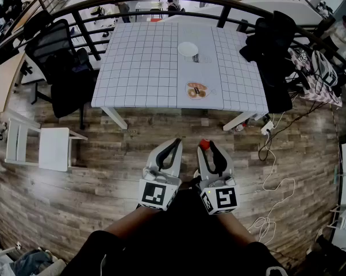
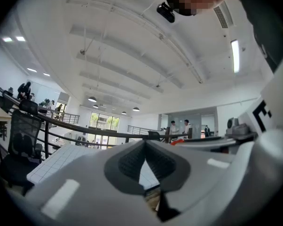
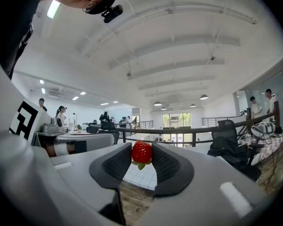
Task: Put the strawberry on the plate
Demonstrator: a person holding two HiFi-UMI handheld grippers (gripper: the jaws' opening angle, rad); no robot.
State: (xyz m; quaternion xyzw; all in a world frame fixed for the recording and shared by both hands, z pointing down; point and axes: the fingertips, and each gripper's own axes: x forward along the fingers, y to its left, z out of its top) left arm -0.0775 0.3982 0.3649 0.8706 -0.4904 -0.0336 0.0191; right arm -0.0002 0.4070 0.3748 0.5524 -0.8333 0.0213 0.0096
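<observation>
Right gripper [image 1: 206, 147] clamped on the strawberry [image 3: 141, 152] at its jaw tips, over wooden floor [image 1: 104, 177], left gripper [image 2: 145, 144] closed and empty alongside, white plate [image 1: 188, 49] well ahead on gridded table [image 1: 138, 68].

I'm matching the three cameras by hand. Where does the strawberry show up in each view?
Head view: strawberry lower centre, at the right gripper tip.
Left gripper view: only a red sliver right of centre, likely it.
Right gripper view: centre, pinched between the jaws.
Shared landmark: the white gridded table.
</observation>
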